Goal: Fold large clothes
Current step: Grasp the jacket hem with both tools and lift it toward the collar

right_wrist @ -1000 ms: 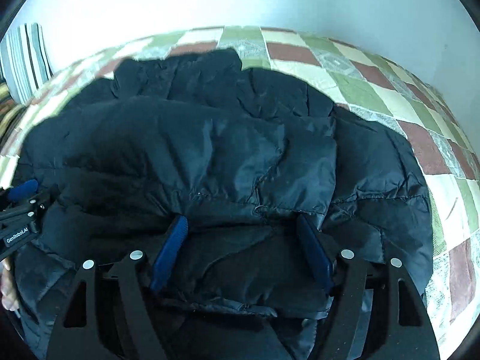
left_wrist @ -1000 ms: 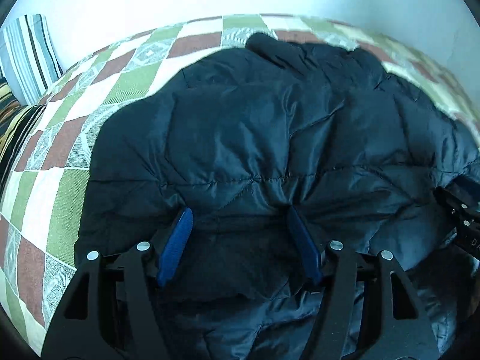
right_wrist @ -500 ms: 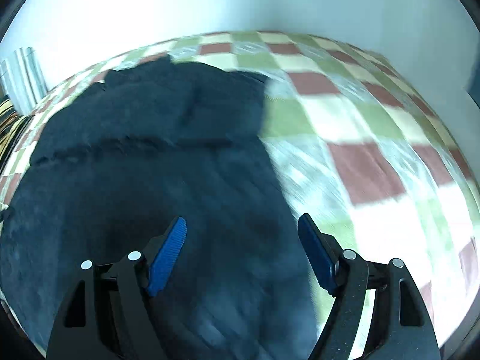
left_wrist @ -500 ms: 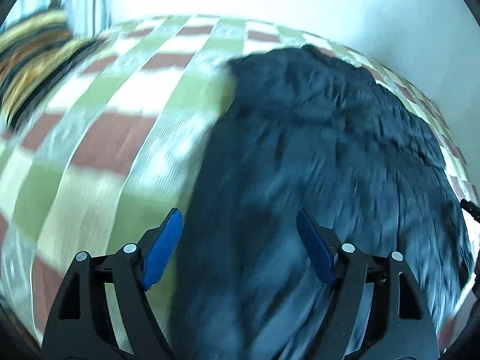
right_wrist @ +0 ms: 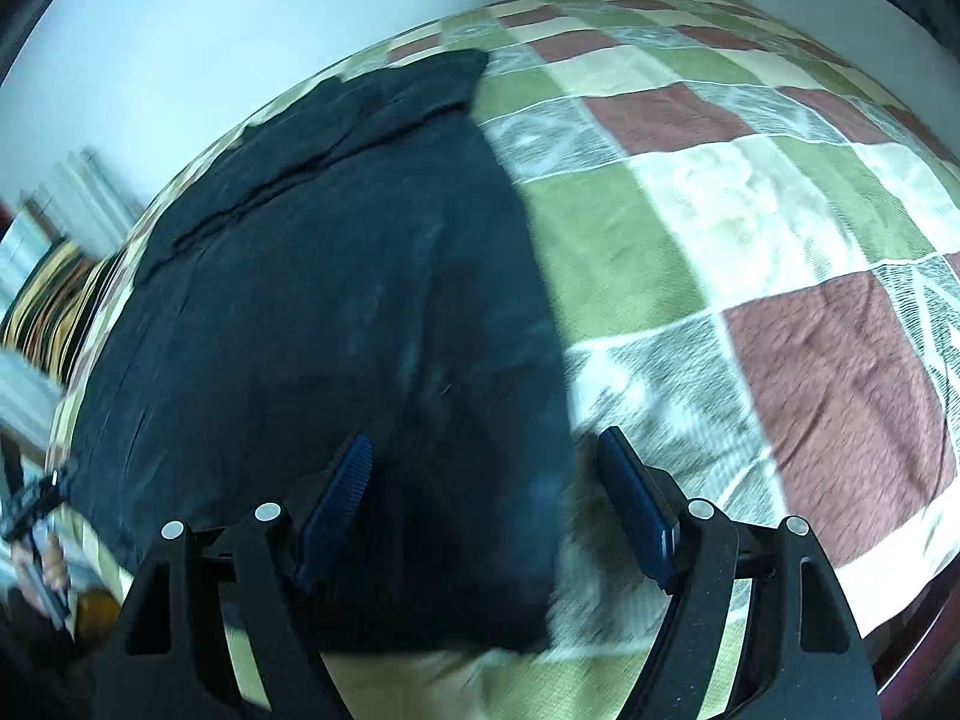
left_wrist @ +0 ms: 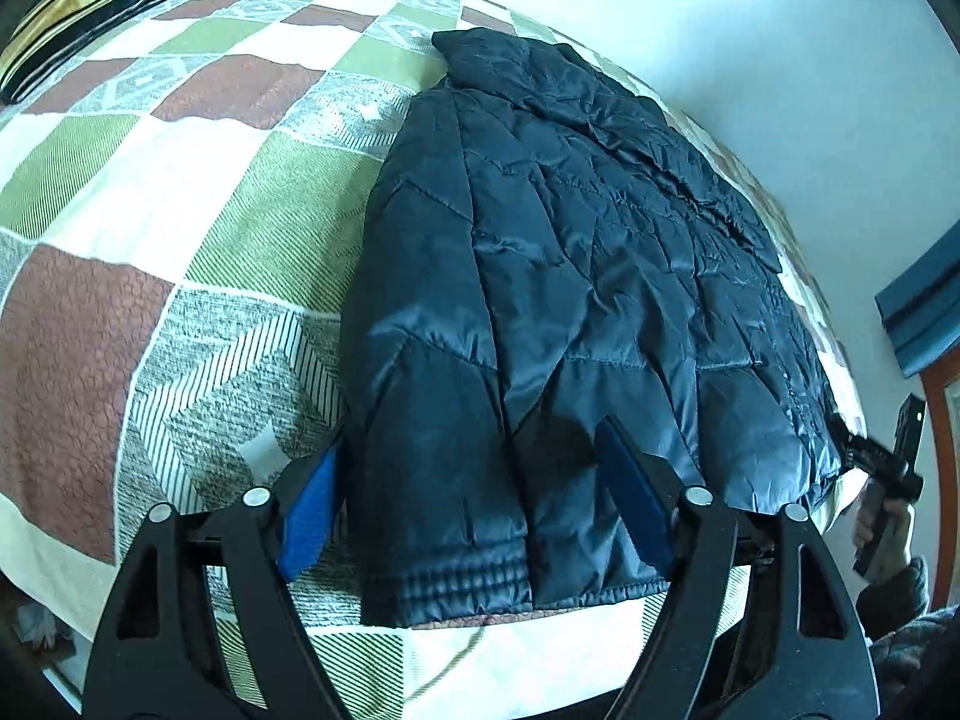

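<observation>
A dark navy quilted jacket (left_wrist: 576, 276) lies flat on the checked bedspread (left_wrist: 180, 180), collar toward the far wall, folded sleeve and ribbed hem (left_wrist: 462, 588) nearest me. My left gripper (left_wrist: 474, 504) is open and empty, its blue pads astride the jacket's near left corner. In the right wrist view the jacket (right_wrist: 336, 312) is blurred. My right gripper (right_wrist: 486, 492) is open and empty over the jacket's near right edge. The right gripper also shows at the left wrist view's right edge (left_wrist: 888, 468).
The bedspread (right_wrist: 750, 228) stretches wide to the right of the jacket. Striped pillows (left_wrist: 78, 6) lie at the bed's far left. A white wall (left_wrist: 720, 18) runs behind the bed. The bed's near edge drops off just below both grippers.
Both grippers have drawn back from the jacket's middle and swung outward, the left to its left corner, the right to its right edge. Both stay open. The jacket now lies flatter.
</observation>
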Available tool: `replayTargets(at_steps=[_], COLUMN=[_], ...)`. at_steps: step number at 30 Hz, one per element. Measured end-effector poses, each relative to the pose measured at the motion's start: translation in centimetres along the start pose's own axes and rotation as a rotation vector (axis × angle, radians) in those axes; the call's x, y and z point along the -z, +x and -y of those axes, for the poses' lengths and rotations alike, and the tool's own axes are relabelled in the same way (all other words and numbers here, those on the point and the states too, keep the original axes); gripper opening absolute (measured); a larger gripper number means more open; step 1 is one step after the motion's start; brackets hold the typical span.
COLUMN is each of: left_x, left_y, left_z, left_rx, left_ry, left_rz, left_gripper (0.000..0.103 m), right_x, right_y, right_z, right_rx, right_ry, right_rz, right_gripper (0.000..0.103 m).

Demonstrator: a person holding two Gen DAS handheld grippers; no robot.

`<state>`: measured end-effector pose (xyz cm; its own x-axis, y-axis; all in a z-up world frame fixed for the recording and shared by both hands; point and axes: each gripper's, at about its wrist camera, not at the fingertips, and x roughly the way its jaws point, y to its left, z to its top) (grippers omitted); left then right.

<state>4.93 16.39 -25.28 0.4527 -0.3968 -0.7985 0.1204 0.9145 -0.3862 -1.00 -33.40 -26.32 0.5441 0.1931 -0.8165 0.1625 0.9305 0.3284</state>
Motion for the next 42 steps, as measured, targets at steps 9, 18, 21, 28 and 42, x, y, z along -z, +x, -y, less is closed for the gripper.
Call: replayTargets(at_steps=[9,18,21,28,42], left_x=[0.9,1.0,0.2,-5.6,-22.5], left_y=[0.3,-2.4,-4.8,-7.3,4.7], left_z=[0.9,1.3,1.8,3.3,0.4], left_rx=[0.038,0.137,0.207,0.294,0.181], left_ry=[0.011,-0.011,-0.039,-0.080,-0.218], left_rz=[-0.026,0.052,0.108,0.207,0.139], left_gripper=[0.024,0.011,0.011,0.010,0.010], right_x=[1.2,1.2,0.2,-5.3,-21.6], right_y=[-0.8,-3.7,-5.3,-7.2,2.3], right_z=[-1.0,-0.7,-0.7,-0.9,-0.9], right_rx=[-0.053,-0.205,-0.287,-0.463,-0.460], right_ry=[-0.007,0.094,0.127,0.177,0.291], right_rz=[0.005,0.057,0.092,0.173,0.177], right_gripper=[0.026,0.013,0.012,0.011,0.011])
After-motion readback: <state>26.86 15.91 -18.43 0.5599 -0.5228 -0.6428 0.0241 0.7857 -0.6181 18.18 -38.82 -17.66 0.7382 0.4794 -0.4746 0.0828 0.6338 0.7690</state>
